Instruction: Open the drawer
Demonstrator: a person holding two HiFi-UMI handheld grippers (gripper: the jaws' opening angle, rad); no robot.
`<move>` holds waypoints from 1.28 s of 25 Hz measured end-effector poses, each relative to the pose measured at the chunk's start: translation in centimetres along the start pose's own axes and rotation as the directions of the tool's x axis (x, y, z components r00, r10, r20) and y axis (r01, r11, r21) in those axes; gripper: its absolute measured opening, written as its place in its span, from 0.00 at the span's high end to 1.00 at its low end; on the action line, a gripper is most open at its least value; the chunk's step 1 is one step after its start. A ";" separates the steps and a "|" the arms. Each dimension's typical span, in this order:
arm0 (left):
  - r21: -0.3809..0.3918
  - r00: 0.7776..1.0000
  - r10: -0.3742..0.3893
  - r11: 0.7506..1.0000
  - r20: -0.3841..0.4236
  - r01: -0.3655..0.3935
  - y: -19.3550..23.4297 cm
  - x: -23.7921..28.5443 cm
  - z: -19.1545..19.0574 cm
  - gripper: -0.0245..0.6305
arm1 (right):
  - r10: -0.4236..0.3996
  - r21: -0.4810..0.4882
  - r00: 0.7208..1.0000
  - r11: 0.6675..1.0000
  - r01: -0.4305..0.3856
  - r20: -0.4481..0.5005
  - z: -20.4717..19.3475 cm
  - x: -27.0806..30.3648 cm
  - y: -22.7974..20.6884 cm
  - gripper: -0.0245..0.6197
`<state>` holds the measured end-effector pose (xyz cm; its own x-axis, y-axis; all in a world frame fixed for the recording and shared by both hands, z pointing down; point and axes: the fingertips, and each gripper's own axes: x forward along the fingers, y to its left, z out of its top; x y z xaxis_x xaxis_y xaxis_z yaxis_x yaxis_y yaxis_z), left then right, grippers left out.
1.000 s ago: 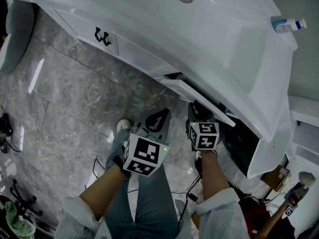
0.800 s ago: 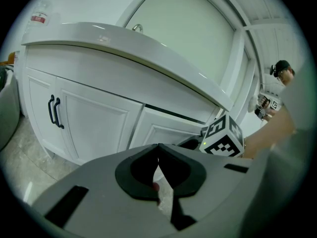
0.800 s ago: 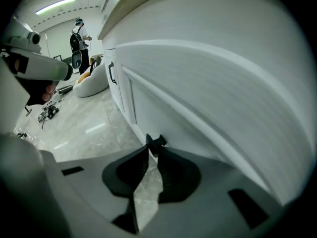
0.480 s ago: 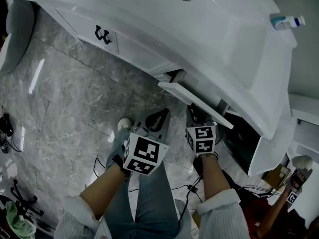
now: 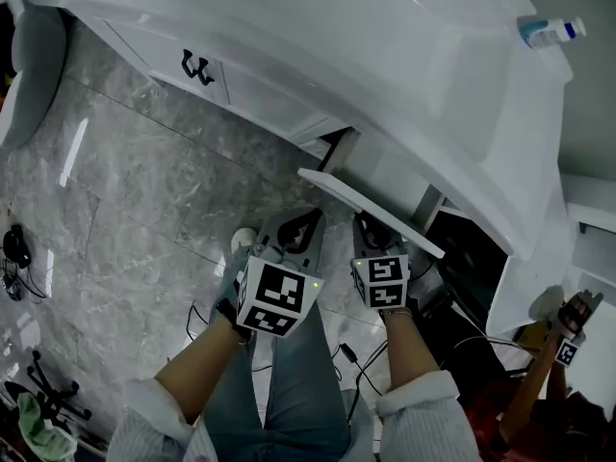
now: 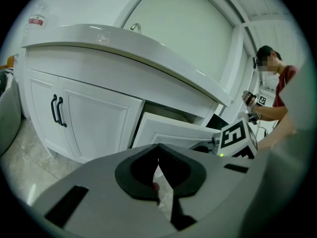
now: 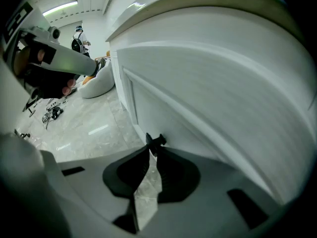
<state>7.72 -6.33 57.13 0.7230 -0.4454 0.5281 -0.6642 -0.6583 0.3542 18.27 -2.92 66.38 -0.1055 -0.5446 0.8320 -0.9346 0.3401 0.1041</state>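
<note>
The white drawer [image 5: 371,210] of the vanity stands pulled partway out under the basin, and its front fills the right gripper view [image 7: 223,98]. My right gripper [image 5: 372,233] sits just below that front. Its jaws have just been closing, and the tips [image 7: 152,150] pinch the small black drawer handle [image 7: 156,142]. My left gripper [image 5: 294,231] hovers beside it to the left, apart from the drawer, its jaws shut [image 6: 158,150] with nothing between them. In the left gripper view the open drawer [image 6: 168,133] shows ahead.
Two white cabinet doors with black handles [image 5: 197,68] are left of the drawer. A bottle [image 5: 551,31] stands on the counter's far right. Cables [image 5: 351,359] lie on the marble floor by my legs. Another person [image 6: 270,90] stands at the right, and a grey beanbag [image 5: 34,56] is at the far left.
The drawer front has slid further out from the vanity toward me, and my right gripper has come back with it. The left gripper has kept still.
</note>
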 end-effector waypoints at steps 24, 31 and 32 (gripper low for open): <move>0.016 0.999 0.036 0.999 -0.016 -0.035 0.9 -1.5 -1.3 0.94 | -0.011 -0.037 1.000 0.999 0.011 0.021 -1.2 -1.2 1.9 0.89; 0.012 0.999 0.038 0.999 -0.018 -0.038 1.2 -1.7 -1.6 0.94 | -0.017 -0.034 1.000 0.999 0.018 0.021 -1.7 -1.4 2.2 0.90; 0.012 0.999 0.040 0.999 -0.019 -0.040 1.3 -1.8 -1.6 0.94 | -0.020 -0.033 1.000 0.999 0.021 0.022 -1.7 -1.4 2.2 0.90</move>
<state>5.29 -5.41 57.86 0.6922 -0.4595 0.5565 -0.6899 -0.6475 0.3236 16.97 -0.06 66.37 -0.0941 -0.5678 0.8178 -0.9247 0.3542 0.1396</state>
